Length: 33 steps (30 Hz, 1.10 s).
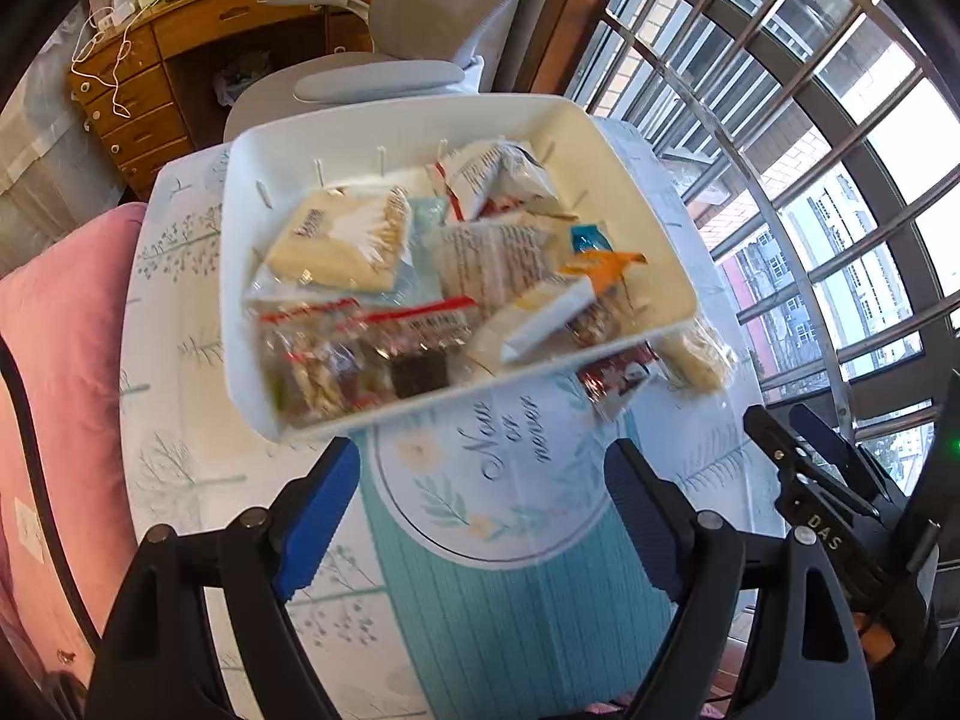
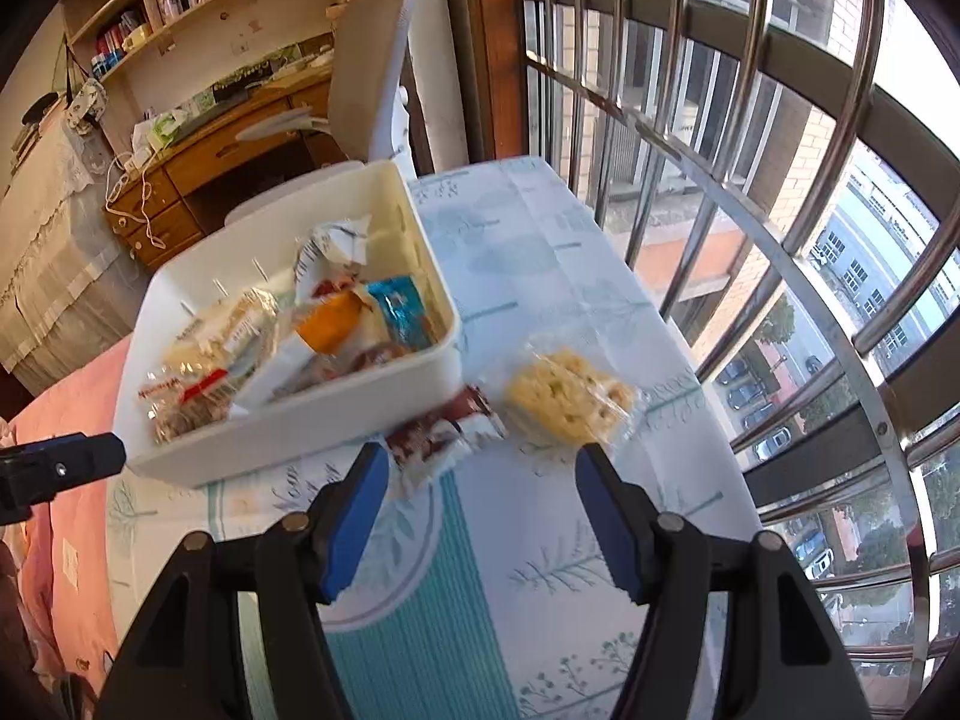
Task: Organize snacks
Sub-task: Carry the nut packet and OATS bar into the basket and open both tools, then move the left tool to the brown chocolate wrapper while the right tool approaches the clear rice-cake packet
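Left tongs spread wide at bottom centre, gripping nothing, above the patterned tabletop. Right tongs likewise parted and empty, low in the frame. White bin left of centre, heaped with wrapped snacks. Brown packet touching its lower right wall; yellow crumbly snack just beside, further right.

Barred window – wooden desk, grey chair.
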Each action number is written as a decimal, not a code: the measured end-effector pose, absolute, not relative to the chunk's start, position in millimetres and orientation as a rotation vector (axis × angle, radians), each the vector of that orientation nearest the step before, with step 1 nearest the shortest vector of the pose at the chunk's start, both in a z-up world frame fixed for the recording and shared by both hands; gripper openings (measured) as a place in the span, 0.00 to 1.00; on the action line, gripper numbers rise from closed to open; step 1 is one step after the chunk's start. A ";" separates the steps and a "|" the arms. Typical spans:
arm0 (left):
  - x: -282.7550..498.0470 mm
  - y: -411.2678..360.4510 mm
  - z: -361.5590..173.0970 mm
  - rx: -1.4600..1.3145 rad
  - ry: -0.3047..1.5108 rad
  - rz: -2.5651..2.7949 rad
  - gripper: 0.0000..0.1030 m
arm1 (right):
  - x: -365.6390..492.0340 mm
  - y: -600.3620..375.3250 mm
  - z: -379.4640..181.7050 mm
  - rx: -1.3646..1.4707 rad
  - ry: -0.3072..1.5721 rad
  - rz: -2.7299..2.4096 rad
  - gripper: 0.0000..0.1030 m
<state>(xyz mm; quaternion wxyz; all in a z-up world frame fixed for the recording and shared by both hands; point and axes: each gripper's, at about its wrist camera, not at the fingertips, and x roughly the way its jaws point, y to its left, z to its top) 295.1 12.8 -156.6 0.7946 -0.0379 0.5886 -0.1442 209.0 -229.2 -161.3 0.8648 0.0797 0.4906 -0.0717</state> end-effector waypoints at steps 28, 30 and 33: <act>293.5 -119.5 -235.8 -0.391 1.381 -0.071 0.84 | 238.2 -330.2 -204.1 -0.052 1.134 0.199 0.68; 302.1 -126.2 -244.1 -0.406 1.378 -0.059 0.84 | 243.0 -332.5 -206.8 -0.063 1.113 0.224 0.68; 313.3 -134.7 -256.4 -0.417 1.380 -0.039 0.84 | 249.6 -331.9 -212.6 -0.103 1.086 0.252 0.68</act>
